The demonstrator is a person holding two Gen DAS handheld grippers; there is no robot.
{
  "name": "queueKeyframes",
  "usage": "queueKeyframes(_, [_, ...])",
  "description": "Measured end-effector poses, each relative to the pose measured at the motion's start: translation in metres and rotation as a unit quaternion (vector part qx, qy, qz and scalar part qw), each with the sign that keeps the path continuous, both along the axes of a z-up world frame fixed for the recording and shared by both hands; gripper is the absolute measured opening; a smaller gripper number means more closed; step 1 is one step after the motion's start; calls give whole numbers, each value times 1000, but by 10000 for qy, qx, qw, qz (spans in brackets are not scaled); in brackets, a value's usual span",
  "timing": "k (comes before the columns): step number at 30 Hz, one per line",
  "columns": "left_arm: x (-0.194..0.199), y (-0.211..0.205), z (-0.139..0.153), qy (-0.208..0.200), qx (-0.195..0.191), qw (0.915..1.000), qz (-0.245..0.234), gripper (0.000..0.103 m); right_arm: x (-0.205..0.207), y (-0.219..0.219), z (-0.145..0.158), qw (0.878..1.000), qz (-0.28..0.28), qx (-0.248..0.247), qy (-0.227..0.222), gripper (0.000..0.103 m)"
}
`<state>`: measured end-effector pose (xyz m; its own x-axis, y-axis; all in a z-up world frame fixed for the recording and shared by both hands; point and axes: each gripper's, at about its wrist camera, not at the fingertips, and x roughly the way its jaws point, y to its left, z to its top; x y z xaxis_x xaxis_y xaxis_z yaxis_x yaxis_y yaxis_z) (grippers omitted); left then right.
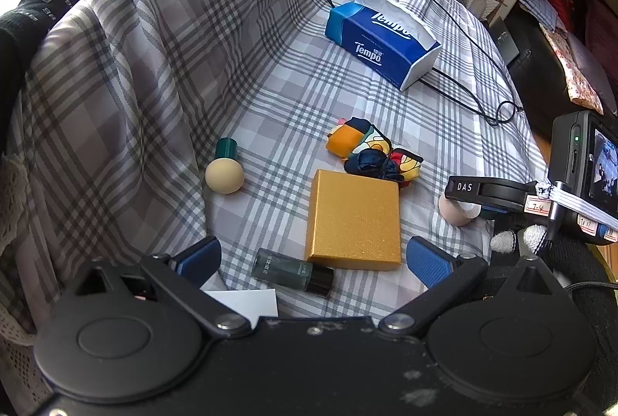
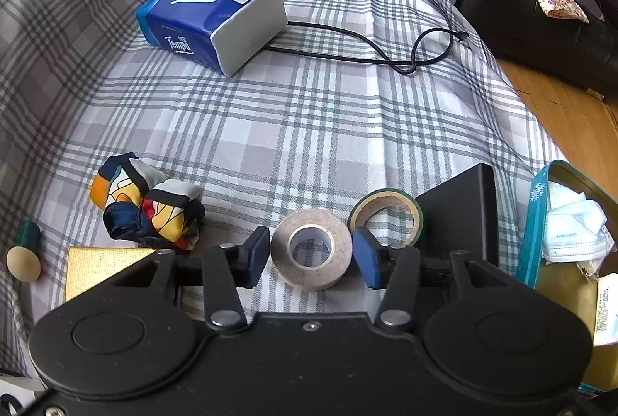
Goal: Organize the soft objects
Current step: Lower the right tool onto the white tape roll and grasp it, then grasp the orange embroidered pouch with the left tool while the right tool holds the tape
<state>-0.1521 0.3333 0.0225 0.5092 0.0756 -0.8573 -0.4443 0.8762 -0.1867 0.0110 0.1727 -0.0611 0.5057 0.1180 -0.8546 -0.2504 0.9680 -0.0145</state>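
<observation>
Right gripper (image 2: 311, 253) is nearest to me here: its jaws straddle a grey tape roll (image 2: 311, 254) lying flat on the plaid cloth (image 2: 309, 114). There's a sliver of gap on each side of the roll, so the pads aren't pressing; I'd call it open around the roll, not gripping. Just behind sits a green tape roll (image 2: 386, 213), touching or nearly touching the right blue pad. A black box (image 2: 461, 211) is just beyond that, and a teal tin (image 2: 535, 219) with a white face mask (image 2: 575, 226) inside stands at the right edge.

Left gripper (image 1: 313, 257) hangs wide open w/ nothing between the pads, above a small dark bottle (image 1: 293, 271) and the near edge of a gold box (image 1: 355, 219).

The soft thing that matters, I reckon, is the crumpled patterned scarf (image 1: 372, 149), just past the gold box, touching its far corner. To do the step well: lift the right claw straight up clear of the roll w/o nudging the green one, then go for the scarf at its bunched dark knot, where there's bulk to pinch.

Further back: a round-headed stopper (image 1: 224, 172) lies to the left, a Tempo tissue pack (image 1: 380, 41) mid-bed, and a black cable (image 2: 386, 60) loops behind it.

Views differ: only the right cam shows both tape rolls whole, plus the tin and mask. Only the left cam shows the bottle, and the right gripper from the side.
</observation>
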Motion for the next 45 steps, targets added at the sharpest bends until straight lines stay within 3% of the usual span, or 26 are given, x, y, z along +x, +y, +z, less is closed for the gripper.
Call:
queueKeyframes(10, [0, 0, -1, 22, -29, 10000, 36, 102, -10, 9, -1, 9991, 355, 207, 58, 53])
queueKeyframes(24, [3, 5, -10, 176, -17, 9995, 259, 102, -1, 27, -20, 9984, 508, -229, 20, 49])
queueKeyframes(37, [11, 18, -27, 313, -161, 9972, 661, 102, -38, -13, 41, 9959, 519, 554, -491, 49])
queueKeyframes(45, [21, -21, -29, 179, -279, 9994, -72, 102, -71, -67, 68, 9930, 190, 895, -743, 49])
